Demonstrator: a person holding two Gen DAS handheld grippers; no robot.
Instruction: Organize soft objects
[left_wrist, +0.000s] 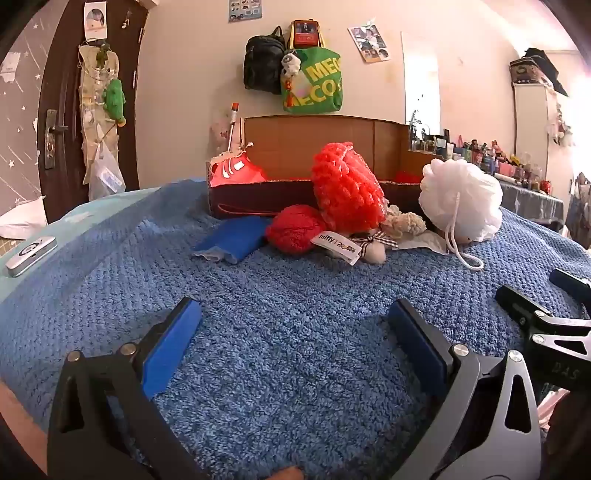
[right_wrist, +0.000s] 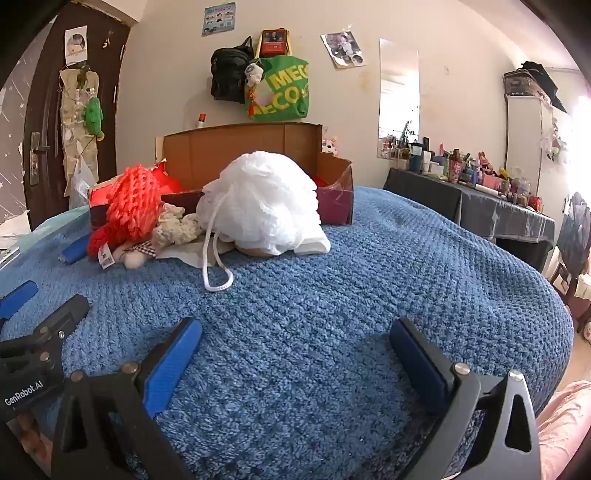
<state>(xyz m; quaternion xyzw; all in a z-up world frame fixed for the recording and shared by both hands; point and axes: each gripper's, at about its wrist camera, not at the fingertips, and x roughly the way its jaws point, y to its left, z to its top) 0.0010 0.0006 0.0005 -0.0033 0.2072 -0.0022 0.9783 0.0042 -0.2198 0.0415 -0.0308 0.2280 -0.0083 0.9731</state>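
Across the blue blanket (left_wrist: 280, 332), a blue cloth (left_wrist: 236, 240), red yarn ball (left_wrist: 293, 230), red mesh puff (left_wrist: 345, 188) and white puff (left_wrist: 461, 197) are lying before the cardboard box (left_wrist: 321, 144), while the left gripper (left_wrist: 291, 314) and right gripper (right_wrist: 295, 330) are hovering with jaws spread, gripping nothing.

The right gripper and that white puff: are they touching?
Apart. In the right wrist view the right gripper is open over bare blue blanket, with a stretch of blanket plainly showing between its fingertips and the white puff beyond.
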